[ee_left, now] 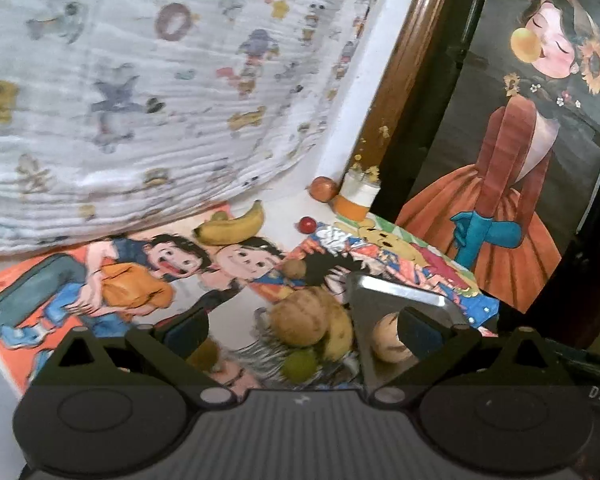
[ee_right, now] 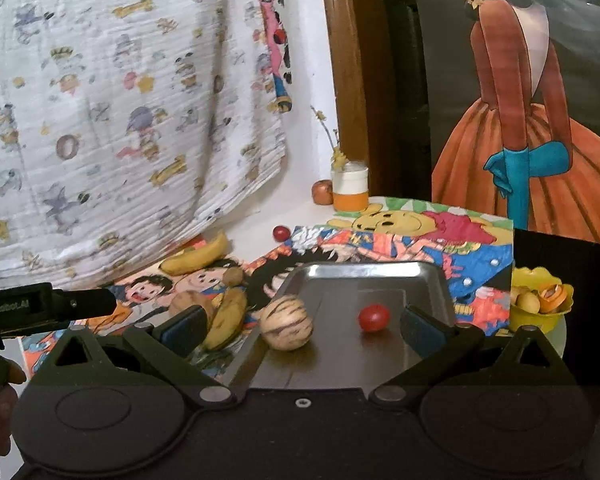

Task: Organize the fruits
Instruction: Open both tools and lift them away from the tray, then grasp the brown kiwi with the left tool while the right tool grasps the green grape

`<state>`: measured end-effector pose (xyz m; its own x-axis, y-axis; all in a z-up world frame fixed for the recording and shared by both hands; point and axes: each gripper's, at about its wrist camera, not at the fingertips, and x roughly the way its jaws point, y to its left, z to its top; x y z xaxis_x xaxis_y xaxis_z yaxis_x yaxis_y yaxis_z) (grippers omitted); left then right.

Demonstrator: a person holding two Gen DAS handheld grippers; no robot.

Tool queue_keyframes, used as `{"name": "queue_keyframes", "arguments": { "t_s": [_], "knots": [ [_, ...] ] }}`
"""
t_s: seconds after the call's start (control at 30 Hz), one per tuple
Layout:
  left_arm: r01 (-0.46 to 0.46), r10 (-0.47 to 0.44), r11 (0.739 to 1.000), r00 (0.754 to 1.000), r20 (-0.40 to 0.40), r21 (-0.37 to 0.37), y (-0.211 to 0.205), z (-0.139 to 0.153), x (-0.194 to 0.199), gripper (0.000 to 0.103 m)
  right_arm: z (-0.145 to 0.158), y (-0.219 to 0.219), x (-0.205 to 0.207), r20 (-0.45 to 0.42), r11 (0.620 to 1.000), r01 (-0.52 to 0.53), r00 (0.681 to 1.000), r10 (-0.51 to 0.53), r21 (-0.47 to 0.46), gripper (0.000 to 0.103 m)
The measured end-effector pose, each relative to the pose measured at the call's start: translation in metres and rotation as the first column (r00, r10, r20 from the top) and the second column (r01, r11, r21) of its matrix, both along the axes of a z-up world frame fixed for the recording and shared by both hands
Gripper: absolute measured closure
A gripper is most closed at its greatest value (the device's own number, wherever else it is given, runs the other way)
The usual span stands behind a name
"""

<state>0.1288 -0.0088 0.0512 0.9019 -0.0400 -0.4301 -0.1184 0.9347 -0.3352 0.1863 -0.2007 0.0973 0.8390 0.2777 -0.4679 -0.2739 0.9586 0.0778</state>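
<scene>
Centrally, steel tray (ee_right: 380,276) holding striped melon (ee_right: 286,322) and red tomato (ee_right: 374,318), bananas (ee_right: 198,258) on posters beside it, left gripper (ee_left: 300,326) marked "DAS" and right gripper (ee_right: 302,326) both spread, empty.

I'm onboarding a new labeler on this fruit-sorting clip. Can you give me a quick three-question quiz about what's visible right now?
1. True or false: the metal tray holds a striped melon and a cherry tomato.
2. Which lies farthest back on the table? A) banana B) kiwi C) orange-and-white cup
3. Fill in: both the left hand-held gripper and the right hand-held gripper are ____ and hold nothing.

Key: 1 true; 2 C; 3 open
</scene>
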Motion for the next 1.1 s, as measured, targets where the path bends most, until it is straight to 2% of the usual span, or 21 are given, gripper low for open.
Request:
{"name": "queue_keyframes", "arguments": {
  "t_s": [0.37, 0.67, 0.83, 1.1],
  "knots": [
    [-0.023, 0.023, 1.0, 0.997, -0.073, -0.01, 0.029, -0.023, -0.027, 0.0, -0.022, 0.031, -0.023, -0.075, 0.999, -0.022, 0.997, 0.02, -0.027, 0.001],
    [-0.056, 0.055, 0.998, 0.987, -0.152, 0.0, 0.049, -0.04, -0.032, 0.0, -0.04, 0.06, -0.023, -0.147, 0.995, -0.079, 0.987, 0.068, -0.068, 0.001],
    [-0.063, 0.063, 0.998, 0.983, -0.17, 0.001, 0.057, -0.046, -0.028, 0.0, -0.045, 0.078, -0.019, -0.147, 0.985, -0.11, 0.985, 0.09, -0.132, 0.001],
    [-0.029, 0.039, 0.998, 0.984, -0.172, 0.063, 0.06, -0.047, -0.01, 0.0, -0.05, 0.103, -0.003, -0.128, 0.968, -0.16, 0.982, 0.137, -0.194, 0.001]
  ]
}}
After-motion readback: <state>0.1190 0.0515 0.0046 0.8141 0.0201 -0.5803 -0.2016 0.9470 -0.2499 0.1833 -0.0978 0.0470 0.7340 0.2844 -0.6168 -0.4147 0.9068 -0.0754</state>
